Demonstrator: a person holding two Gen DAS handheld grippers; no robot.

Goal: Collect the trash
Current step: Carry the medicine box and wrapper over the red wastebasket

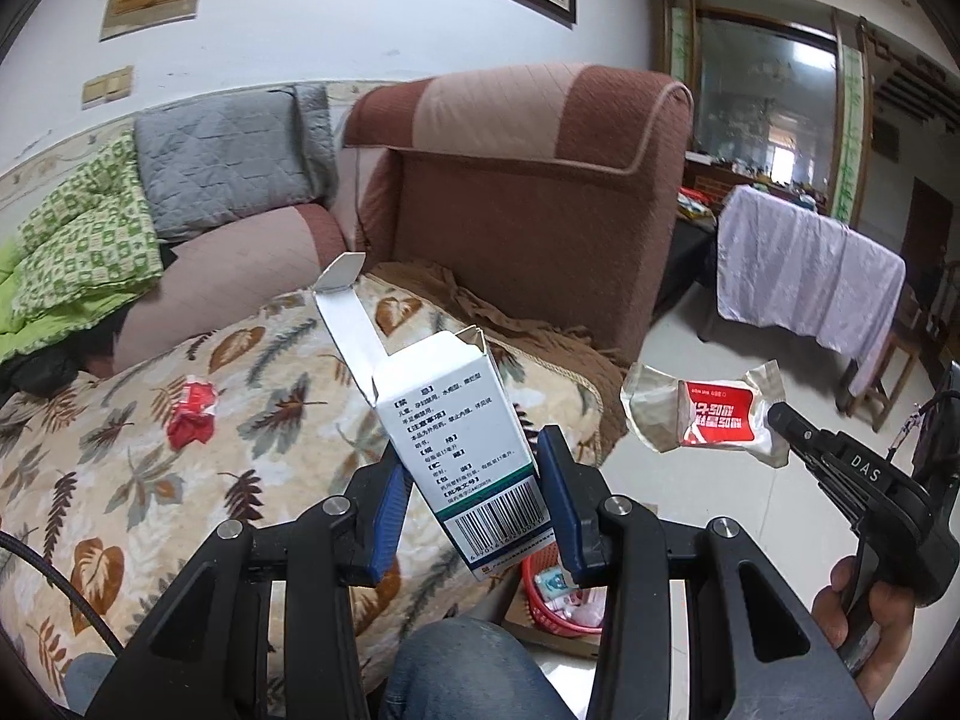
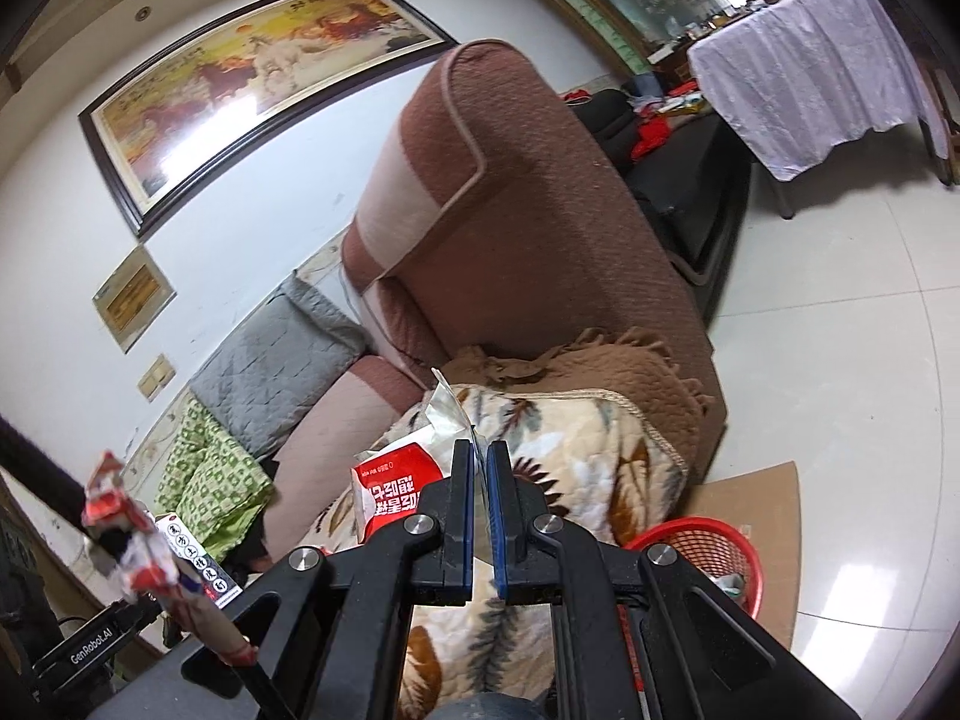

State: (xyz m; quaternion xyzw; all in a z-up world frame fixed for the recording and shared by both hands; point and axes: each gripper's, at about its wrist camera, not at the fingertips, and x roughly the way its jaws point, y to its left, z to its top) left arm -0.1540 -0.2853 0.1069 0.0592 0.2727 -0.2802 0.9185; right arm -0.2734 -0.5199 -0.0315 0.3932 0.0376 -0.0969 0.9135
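Left tongs (image 1: 474, 498) clamped on box (image 1: 456, 420), right tongs (image 2: 480, 516) on wrapper (image 2: 396, 492); red basket (image 2: 708, 552) sits below both (right nearer).

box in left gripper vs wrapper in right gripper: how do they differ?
Shape: the medicine box is a rigid white carton with its top flap open; the red-and-white wrapper is flat, crinkled and torn open.
Grip: the left gripper clamps the box low on its sides, upright but tilted; the right gripper pinches only the wrapper's edge, so it hangs sideways.
Shared: both are held in the air.
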